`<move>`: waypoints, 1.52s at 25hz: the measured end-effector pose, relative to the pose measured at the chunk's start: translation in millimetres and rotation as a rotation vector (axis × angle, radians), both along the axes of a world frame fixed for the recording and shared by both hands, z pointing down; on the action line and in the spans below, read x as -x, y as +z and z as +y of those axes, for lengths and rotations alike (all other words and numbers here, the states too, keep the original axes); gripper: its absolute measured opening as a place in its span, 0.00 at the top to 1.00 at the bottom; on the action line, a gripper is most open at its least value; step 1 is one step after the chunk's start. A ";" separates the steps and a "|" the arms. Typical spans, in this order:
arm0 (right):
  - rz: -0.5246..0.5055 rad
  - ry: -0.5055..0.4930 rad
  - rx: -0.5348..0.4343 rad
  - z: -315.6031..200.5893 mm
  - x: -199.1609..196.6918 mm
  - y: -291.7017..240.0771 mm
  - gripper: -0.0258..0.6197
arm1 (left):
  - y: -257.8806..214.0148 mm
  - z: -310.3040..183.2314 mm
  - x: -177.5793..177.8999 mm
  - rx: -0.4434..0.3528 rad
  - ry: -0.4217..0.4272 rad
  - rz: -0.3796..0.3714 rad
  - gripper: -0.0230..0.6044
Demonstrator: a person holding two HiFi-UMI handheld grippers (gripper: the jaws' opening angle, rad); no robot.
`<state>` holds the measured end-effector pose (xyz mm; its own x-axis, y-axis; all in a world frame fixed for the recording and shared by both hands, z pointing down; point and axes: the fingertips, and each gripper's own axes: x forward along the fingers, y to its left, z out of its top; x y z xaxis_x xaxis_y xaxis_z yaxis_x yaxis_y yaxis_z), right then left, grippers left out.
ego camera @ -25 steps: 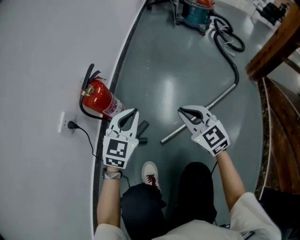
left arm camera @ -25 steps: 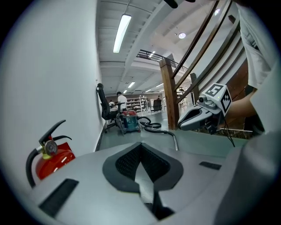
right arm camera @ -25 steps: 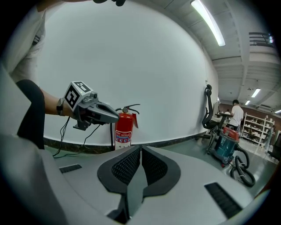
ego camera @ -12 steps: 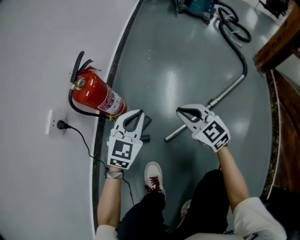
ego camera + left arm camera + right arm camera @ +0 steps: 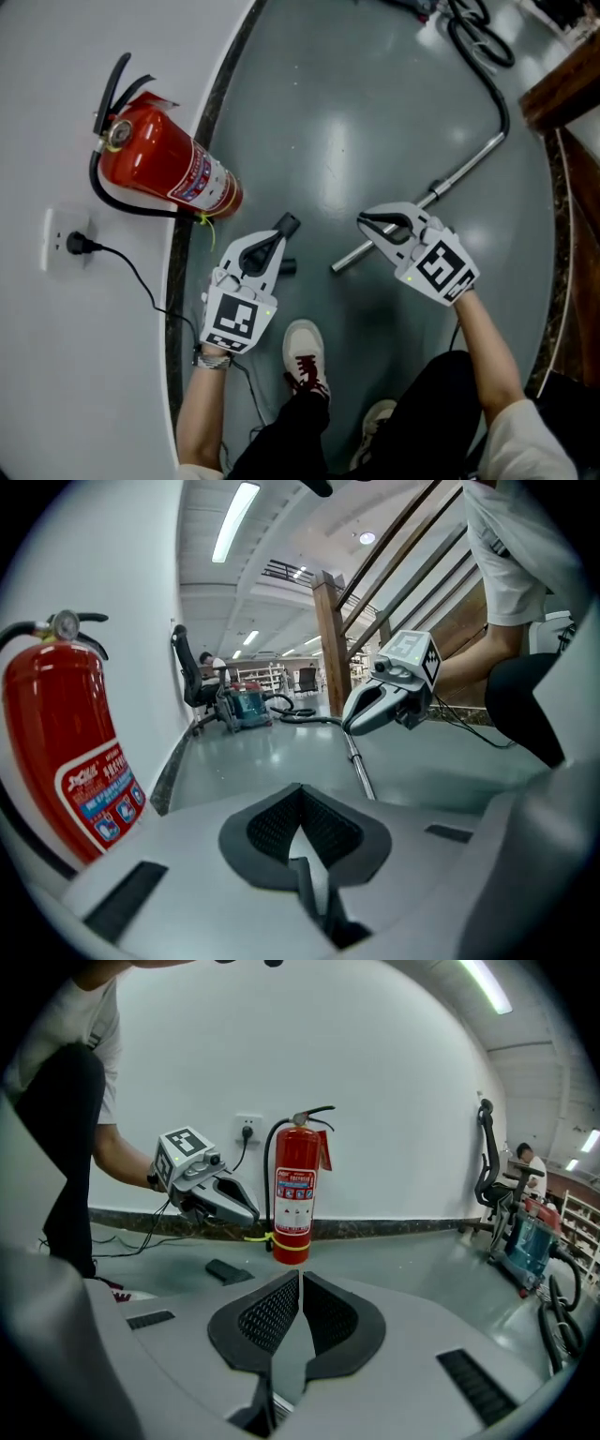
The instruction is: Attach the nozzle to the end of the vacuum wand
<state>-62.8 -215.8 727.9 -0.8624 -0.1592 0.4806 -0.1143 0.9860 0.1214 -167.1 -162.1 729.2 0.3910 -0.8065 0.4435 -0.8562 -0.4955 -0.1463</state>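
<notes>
Both claws have dropped toward the floor point(image 5: 328, 122), pressed together and empty, the left claw point(image 5: 277, 237) over the small nozzle point(image 5: 288, 266), which looks light, hard and best pinched round its middle, the right claw point(image 5: 362, 223) by the near end of the stiff wand point(image 5: 459, 173).

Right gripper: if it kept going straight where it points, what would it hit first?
Probably the grey floor, just short of the red fire extinguisher standing dead ahead at the wall. The black nozzle lies left of that line. Depth is unclear.
</notes>
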 end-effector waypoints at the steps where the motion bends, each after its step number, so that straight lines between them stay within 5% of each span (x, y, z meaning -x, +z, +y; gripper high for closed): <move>1: 0.011 -0.009 -0.002 -0.3 0.0 5.0 0.91 | 7.9 2.1 -0.4 0.012 0.006 0.007 0.97; 14: 0.076 -0.147 0.086 40.3 5.3 63.1 0.91 | 57.1 21.6 5.8 0.106 0.023 -0.003 0.96; 26: 0.216 -0.187 0.168 40.3 -17.2 125.3 0.91 | 81.5 27.3 4.4 0.193 0.062 -0.081 0.96; 31: 0.268 -0.172 0.181 32.7 -31.6 143.1 0.91 | 102.3 35.0 -1.0 0.270 0.087 -0.039 0.93; 38: 0.331 -0.198 0.189 29.1 -39.0 160.8 0.68 | 131.3 44.7 5.2 0.378 0.135 -0.081 0.85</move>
<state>-23.8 -186.7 888.7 -0.6621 0.1118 0.7411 0.0945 0.9934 -0.0655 -172.3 -117.4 860.5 0.4334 -0.5245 0.7329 -0.7732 -0.6342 0.0033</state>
